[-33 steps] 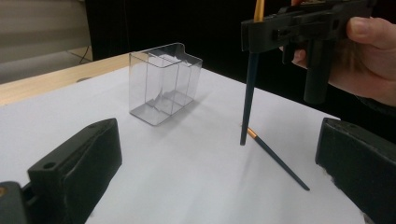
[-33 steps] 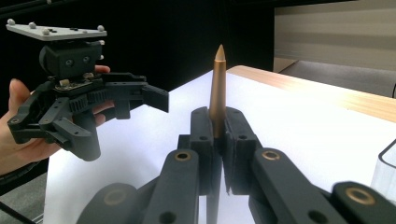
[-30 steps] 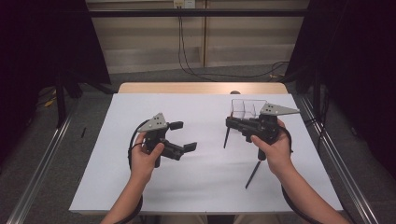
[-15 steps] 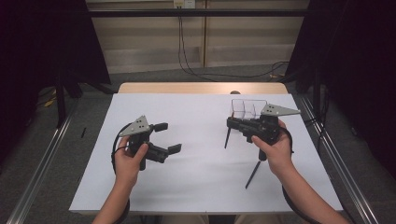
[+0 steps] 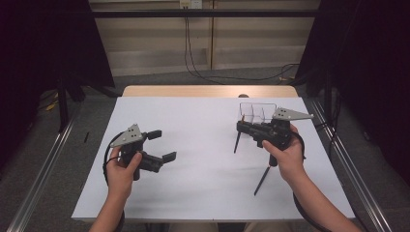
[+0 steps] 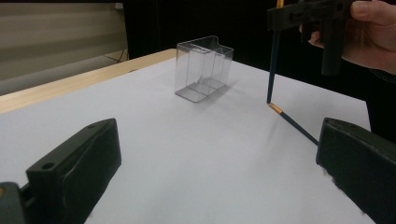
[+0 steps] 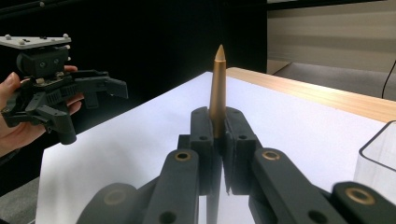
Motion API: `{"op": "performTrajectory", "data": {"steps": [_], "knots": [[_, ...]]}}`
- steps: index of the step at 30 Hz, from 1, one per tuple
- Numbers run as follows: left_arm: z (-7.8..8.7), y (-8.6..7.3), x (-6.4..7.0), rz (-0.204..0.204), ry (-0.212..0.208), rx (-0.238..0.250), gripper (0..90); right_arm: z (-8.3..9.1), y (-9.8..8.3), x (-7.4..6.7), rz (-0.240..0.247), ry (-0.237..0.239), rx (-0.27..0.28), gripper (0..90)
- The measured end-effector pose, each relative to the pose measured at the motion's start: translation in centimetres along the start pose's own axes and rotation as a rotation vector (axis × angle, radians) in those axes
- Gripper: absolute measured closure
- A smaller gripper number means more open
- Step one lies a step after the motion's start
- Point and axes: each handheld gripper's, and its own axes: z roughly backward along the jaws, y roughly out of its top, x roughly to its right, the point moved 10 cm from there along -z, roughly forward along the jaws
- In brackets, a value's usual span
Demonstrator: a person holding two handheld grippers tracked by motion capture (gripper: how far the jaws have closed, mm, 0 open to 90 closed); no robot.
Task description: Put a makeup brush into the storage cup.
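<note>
My right gripper (image 5: pixel 240 126) is shut on a dark pencil (image 5: pixel 237 142) with a gold end (image 7: pixel 218 88). The pencil hangs nearly upright, its lower tip on or just above the white tabletop (image 5: pixel 203 121). A second pencil (image 5: pixel 261 181) lies flat on the table under my right hand, also seen in the left gripper view (image 6: pixel 292 122). A clear compartmented box (image 5: pixel 257 111) stands just behind the right gripper (image 6: pixel 280 14). My left gripper (image 5: pixel 164 145) is held above the table's left side, open, with nothing between its jaws (image 6: pixel 217 158).
The table's wooden far edge (image 5: pixel 208 91) lies beyond the white sheet. Dark curtains flank both sides. A metal rail (image 5: pixel 338 154) runs along the table's right side. Cables trail on the floor behind.
My left gripper has moved to the left across the table and slightly toward the person, still open. The right gripper and its pencil have kept still.
</note>
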Motion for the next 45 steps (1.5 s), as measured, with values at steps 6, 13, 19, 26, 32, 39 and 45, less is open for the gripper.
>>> {"op": "performTrajectory", "data": {"steps": [6, 13, 19, 26, 32, 39, 45], "knots": [[1.2, -0.3, -0.7, 0.007, 0.026, 0.007, 0.0, 0.1, 0.1, 0.1, 0.002, -0.006, 0.005, 84.0], [2.0, -0.9, -1.2, 0.007, 0.045, 0.010, 0.0, 0.6, -0.1, 0.6, 0.000, -0.018, 0.001, 84.1], [2.4, -1.4, -1.6, 0.014, 0.056, 0.010, 0.0, 0.8, 0.2, 1.2, 0.002, -0.033, 0.002, 84.0], [3.0, -1.7, -2.0, 0.023, 0.064, 0.013, 0.0, 0.9, 0.4, 1.7, 0.013, -0.054, -0.006, 84.0], [3.5, -2.1, -2.1, 0.031, 0.069, 0.012, 0.0, 1.0, 0.8, 2.4, 0.018, -0.068, -0.002, 84.0], [4.0, -2.1, -2.2, 0.026, 0.079, 0.013, 0.0, 1.2, 1.5, 3.2, 0.021, -0.089, 0.014, 84.1], [4.2, -2.1, -2.3, 0.017, 0.089, 0.012, 0.0, 1.5, 1.9, 3.9, 0.027, -0.108, 0.018, 84.1]]}}
